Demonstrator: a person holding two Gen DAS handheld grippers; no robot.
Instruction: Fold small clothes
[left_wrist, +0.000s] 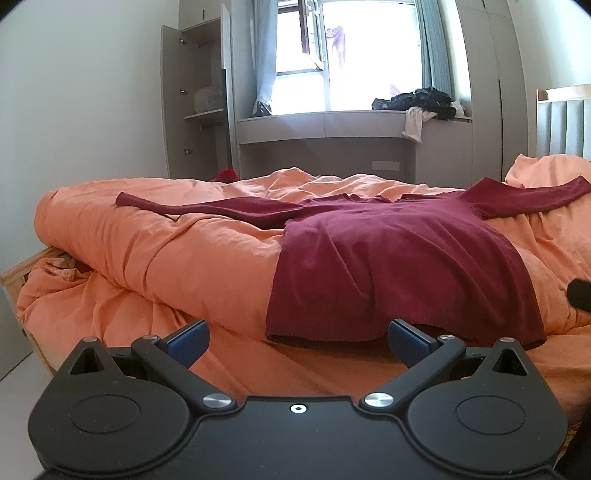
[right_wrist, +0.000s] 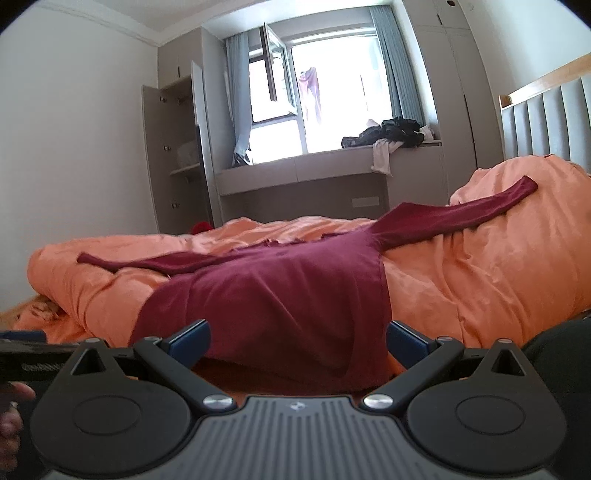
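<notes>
A dark red shirt (left_wrist: 388, 258) lies spread on the orange duvet (left_wrist: 166, 240); the left gripper (left_wrist: 297, 341) and right gripper (right_wrist: 297, 341) are both released, grasping nothing.

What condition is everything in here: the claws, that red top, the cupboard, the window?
Left claw: open, empty.
Right claw: open, empty.
Dark red long-sleeved top: unfolded, sleeves spread.
Orange duvet: rumpled.
Grey cupboard door: open.
Window: ajar.

Open orange bedding (left_wrist: 166, 258) flanks the spread shirt (left_wrist: 388, 258); rumpled duvet folds rise behind.
</notes>
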